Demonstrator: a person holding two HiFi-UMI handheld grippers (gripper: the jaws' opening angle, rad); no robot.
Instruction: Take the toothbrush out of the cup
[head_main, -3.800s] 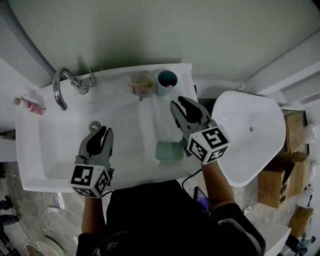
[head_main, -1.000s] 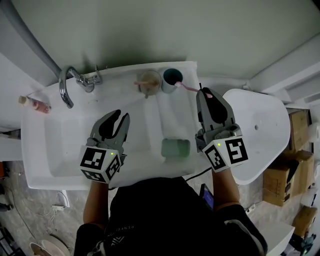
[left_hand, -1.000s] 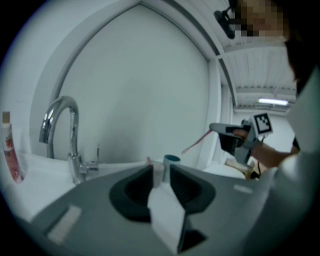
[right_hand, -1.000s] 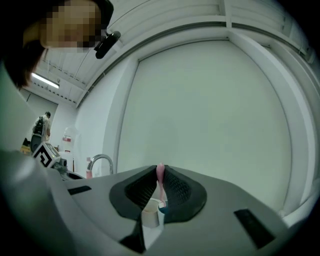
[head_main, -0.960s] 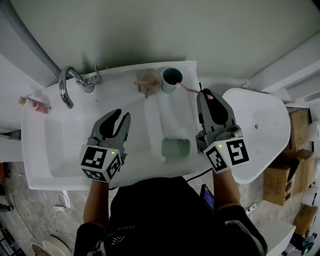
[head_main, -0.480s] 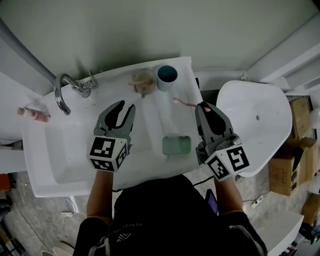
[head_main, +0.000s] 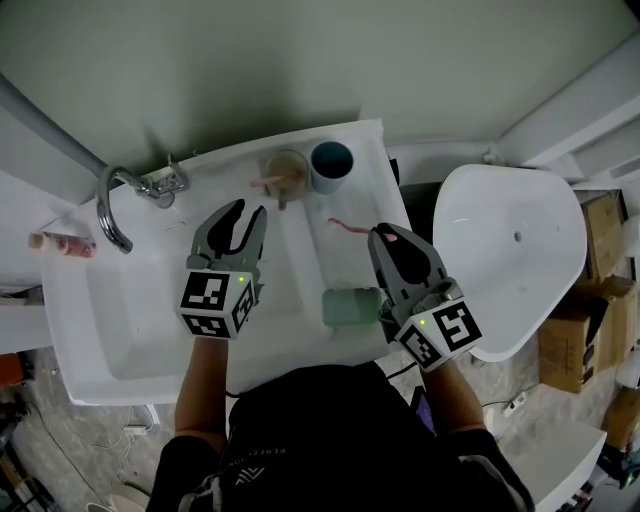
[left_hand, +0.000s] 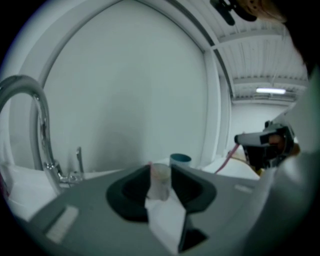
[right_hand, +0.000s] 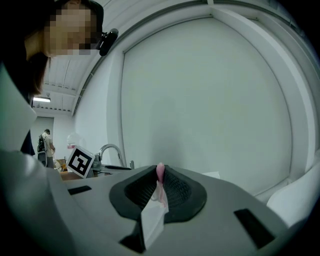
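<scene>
My right gripper is shut on the handle of the pink toothbrush, which sticks out level to the left above the sink counter, clear of the teal cup. In the right gripper view the pink handle end is pinched between the jaws. My left gripper hovers over the basin with its jaws opening and nothing between them. It points at a clear cup holding another brush. The left gripper view shows the teal cup behind the clear cup.
A chrome faucet stands at the sink's back left, with a pink tube at the left edge. A green soap box lies near the counter's front. A white toilet is to the right, with cardboard boxes beyond it.
The right gripper has pulled the toothbrush out of the teal cup and carried it nearer and to the left. The left gripper has moved forward toward the cups and its jaws have spread wider.
</scene>
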